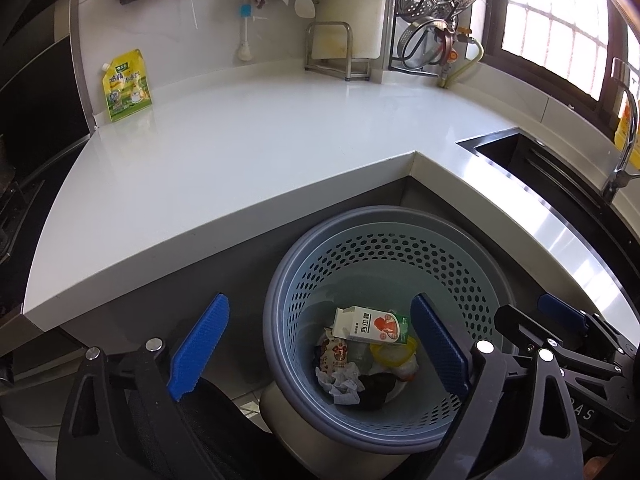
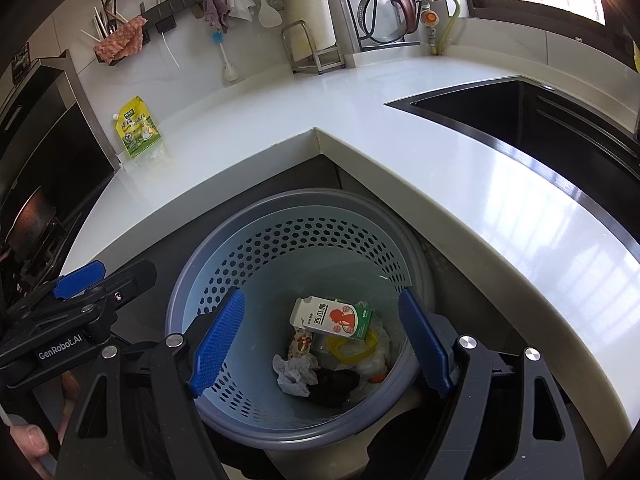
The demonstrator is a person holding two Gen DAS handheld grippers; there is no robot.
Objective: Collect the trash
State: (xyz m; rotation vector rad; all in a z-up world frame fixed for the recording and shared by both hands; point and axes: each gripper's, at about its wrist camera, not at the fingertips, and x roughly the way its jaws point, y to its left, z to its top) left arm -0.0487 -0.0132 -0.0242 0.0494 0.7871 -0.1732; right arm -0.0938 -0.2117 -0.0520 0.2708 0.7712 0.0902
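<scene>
A blue-grey perforated waste basket (image 1: 384, 240) (image 2: 304, 216) stands on the floor in the counter's inner corner. In it lie a white and green carton (image 1: 372, 326) (image 2: 332, 318), a crumpled tissue (image 1: 342, 384) (image 2: 294, 374), a snack wrapper (image 1: 334, 354), a yellow ring lid (image 2: 352, 346) and dark trash. My left gripper (image 1: 320, 346) is open and empty above the basket's left rim. My right gripper (image 2: 320, 336) is open and empty over the basket. A yellow-green spout pouch (image 1: 126, 86) (image 2: 140, 128) stands on the white counter at the far left.
The L-shaped white counter (image 1: 240, 148) (image 2: 440, 140) wraps around the basket. A black sink (image 1: 532, 160) (image 2: 520, 112) with a faucet (image 1: 622, 148) is at the right. A rack of steamer trays (image 1: 436, 4), a cutting board stand (image 1: 332, 50) and hanging utensils line the back wall. A stove is at the left.
</scene>
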